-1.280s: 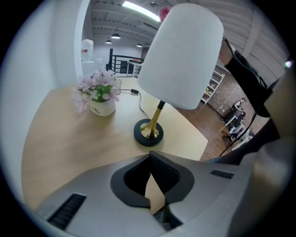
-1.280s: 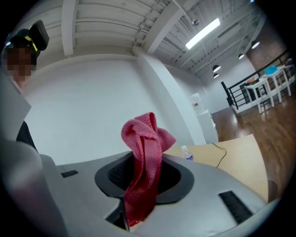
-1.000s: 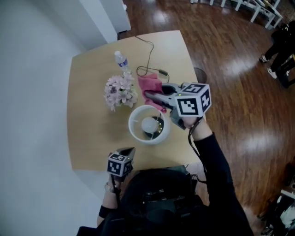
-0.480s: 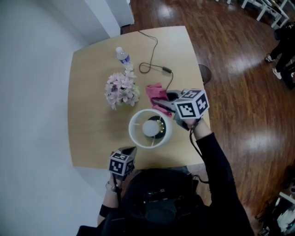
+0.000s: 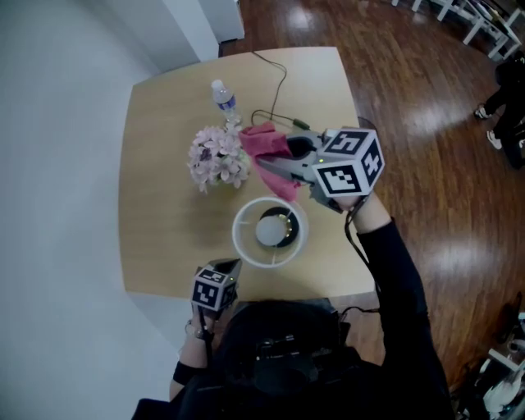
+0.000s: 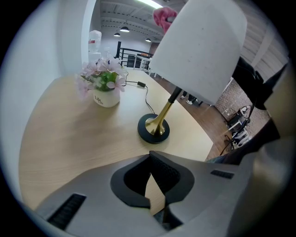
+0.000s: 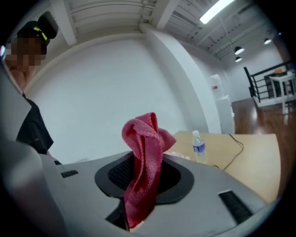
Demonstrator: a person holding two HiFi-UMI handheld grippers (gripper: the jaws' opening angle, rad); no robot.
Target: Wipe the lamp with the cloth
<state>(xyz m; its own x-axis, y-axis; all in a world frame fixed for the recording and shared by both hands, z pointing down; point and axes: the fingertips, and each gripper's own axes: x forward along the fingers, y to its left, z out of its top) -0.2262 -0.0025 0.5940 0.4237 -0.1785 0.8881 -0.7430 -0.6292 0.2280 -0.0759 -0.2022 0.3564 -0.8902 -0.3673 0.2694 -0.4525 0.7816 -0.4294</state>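
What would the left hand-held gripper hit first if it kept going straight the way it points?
Probably the lamp's dark round base, or the table top just before it; depth is hard to judge. The left hand-held gripper, shut and empty, aims down at that spot.

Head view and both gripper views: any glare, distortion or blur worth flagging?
Head view: glare streaks the floor. Left gripper view: fisheye bends the table edge, dark corners. Right gripper view: same dark corners, cloth sharp, ceiling lights blown out.
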